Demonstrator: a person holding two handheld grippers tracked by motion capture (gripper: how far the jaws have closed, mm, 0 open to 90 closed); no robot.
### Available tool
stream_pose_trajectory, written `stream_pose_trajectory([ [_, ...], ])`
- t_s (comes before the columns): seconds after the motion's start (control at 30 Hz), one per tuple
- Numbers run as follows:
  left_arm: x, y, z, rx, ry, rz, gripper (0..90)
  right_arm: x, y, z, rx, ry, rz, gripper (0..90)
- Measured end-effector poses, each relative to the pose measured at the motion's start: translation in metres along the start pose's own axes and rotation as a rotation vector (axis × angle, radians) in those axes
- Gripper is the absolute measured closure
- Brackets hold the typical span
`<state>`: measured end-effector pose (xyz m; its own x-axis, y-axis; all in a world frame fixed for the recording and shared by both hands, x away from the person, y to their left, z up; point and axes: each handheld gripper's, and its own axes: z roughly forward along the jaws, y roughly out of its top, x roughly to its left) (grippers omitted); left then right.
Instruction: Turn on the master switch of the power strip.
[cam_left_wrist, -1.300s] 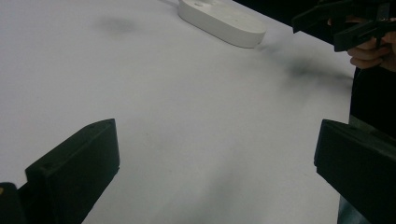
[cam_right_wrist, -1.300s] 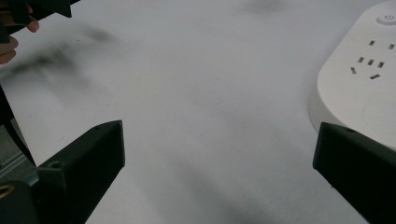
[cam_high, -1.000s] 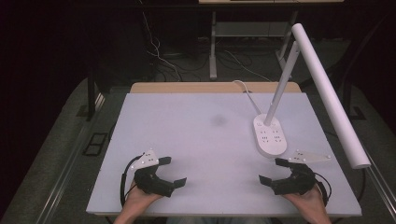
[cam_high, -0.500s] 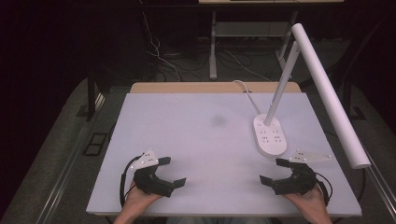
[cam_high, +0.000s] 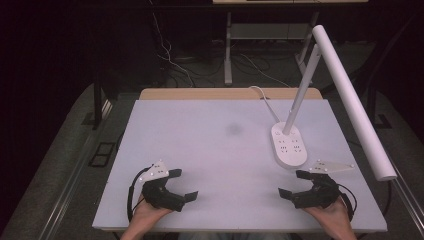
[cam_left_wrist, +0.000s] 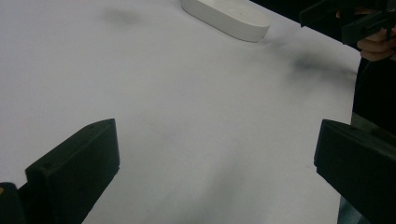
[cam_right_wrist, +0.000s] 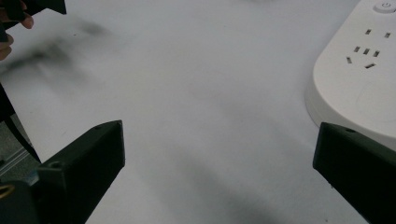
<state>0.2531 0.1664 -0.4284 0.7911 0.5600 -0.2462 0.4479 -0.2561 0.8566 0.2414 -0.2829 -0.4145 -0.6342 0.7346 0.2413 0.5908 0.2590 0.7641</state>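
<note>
Left hand-held gripper (cam_high: 186, 185), right hand-held gripper (cam_high: 292, 184): jaws apparently spread

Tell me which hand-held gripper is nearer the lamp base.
Right. The right hand-held gripper sits just in front of the lamp base, close to its near end. The left hand-held gripper is far off across the table, toward its left front corner.
</note>
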Motion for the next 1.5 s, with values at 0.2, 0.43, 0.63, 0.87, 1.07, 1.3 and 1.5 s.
stream_pose_trajectory([
  [0.2,0.000,0.000,0.000,-0.004,0.000,-0.005,0.0,-0.003,0.006,-0.001,0.006,-0.005,0.006,1.7],
  [0.43,0.001,-0.001,0.000,0.004,0.001,-0.005,0.0,-0.007,0.017,-0.003,0.013,-0.014,0.004,1.7],
  [0.63,0.001,-0.001,0.000,0.001,0.002,-0.010,0.0,-0.009,0.023,-0.002,0.029,-0.019,-0.001,1.7],
  [0.87,0.001,-0.001,0.000,0.006,0.001,-0.012,0.0,-0.011,0.033,-0.003,0.039,-0.014,-0.006,1.7],
  [1.07,0.001,-0.001,0.001,0.004,0.004,-0.012,0.0,-0.012,0.045,-0.001,0.058,-0.017,-0.023,1.7],
  [1.3,0.002,-0.001,0.002,0.001,0.004,-0.020,0.0,-0.013,0.058,0.001,0.067,-0.021,-0.035,1.7],
  [1.5,0.002,-0.001,0.002,0.002,0.004,-0.019,0.0,-0.014,0.066,0.004,0.074,-0.022,-0.046,1.7],
])
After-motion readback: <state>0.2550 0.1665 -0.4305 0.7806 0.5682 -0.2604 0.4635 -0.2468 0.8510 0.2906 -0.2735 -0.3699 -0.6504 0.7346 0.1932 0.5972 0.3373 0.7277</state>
